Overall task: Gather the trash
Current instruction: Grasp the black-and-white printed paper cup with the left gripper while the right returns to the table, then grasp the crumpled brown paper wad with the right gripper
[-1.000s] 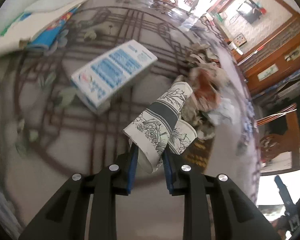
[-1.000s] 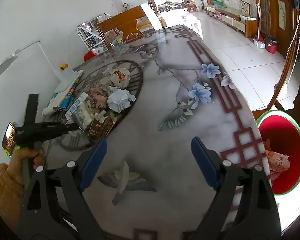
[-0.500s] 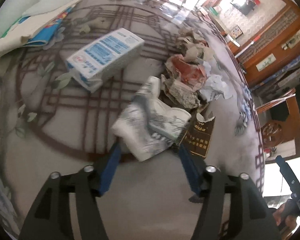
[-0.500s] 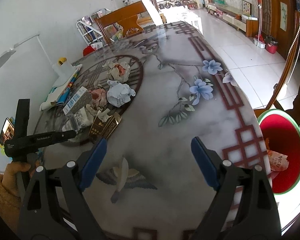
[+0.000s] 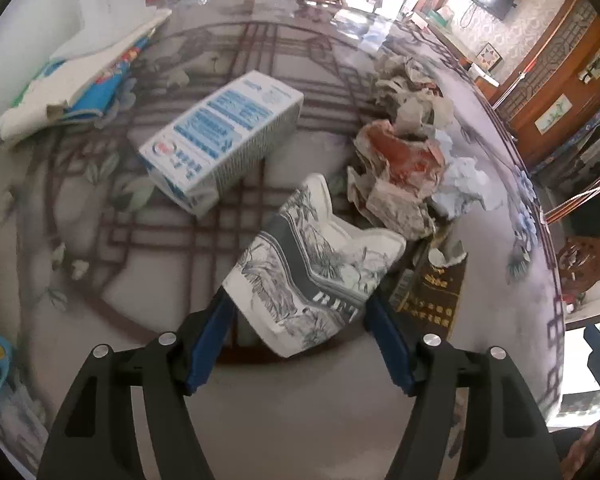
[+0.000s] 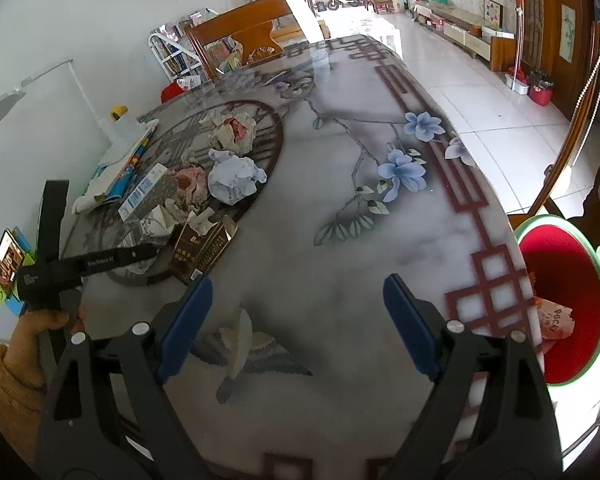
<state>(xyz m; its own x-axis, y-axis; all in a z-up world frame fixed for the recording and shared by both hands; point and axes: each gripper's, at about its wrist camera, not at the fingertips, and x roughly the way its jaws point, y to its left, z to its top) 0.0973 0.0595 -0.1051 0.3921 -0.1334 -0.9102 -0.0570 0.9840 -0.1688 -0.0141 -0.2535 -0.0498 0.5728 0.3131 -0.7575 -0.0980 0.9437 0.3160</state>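
Trash is mostly uncollected, heaped at the far left of the tabletop [image 6: 340, 248]: a crushed paper cup [image 5: 312, 268], a blue-and-white carton [image 5: 224, 140], a reddish crumpled wrapper [image 5: 404, 164], a pale blue paper wad [image 6: 236, 176] and a torn brown box [image 6: 204, 248]. The left gripper [image 5: 300, 340] has just been opening; the cup lies between its spread jaws, and the pads seem to be off it. The right gripper [image 6: 296, 328] hangs wide open and empty over bare tabletop. Only 1 wrapper [image 6: 556, 316] shows inside the red bin [image 6: 580, 264] at the tabletop's right edge, so I judge nearly everything remains.
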